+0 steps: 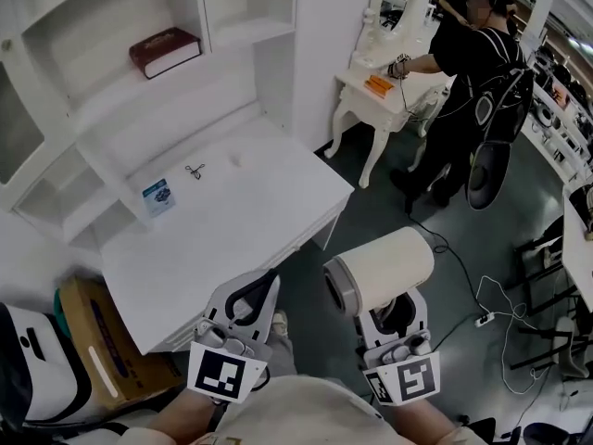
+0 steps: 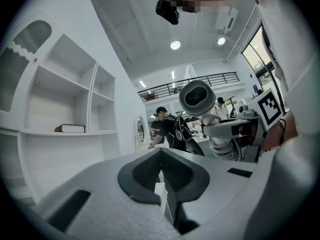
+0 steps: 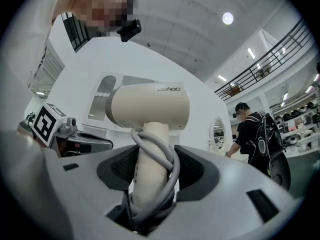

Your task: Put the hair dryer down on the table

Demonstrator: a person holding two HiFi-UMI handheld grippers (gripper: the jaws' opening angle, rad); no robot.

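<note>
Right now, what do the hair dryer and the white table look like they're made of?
Hair dryer: probably plastic, cream, smooth and softly matte, with moulded rounded edges. Its cord: looks rubbery, grey, bending in loops round the handle. Table: likely painted wood or board, flat, even white; I can't tell which.

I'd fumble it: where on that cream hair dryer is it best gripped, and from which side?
Grip the hair dryer by its handle, coming from the handle's end, as the right gripper does: a slim straight stem, while the barrel is far fatter.
</note>
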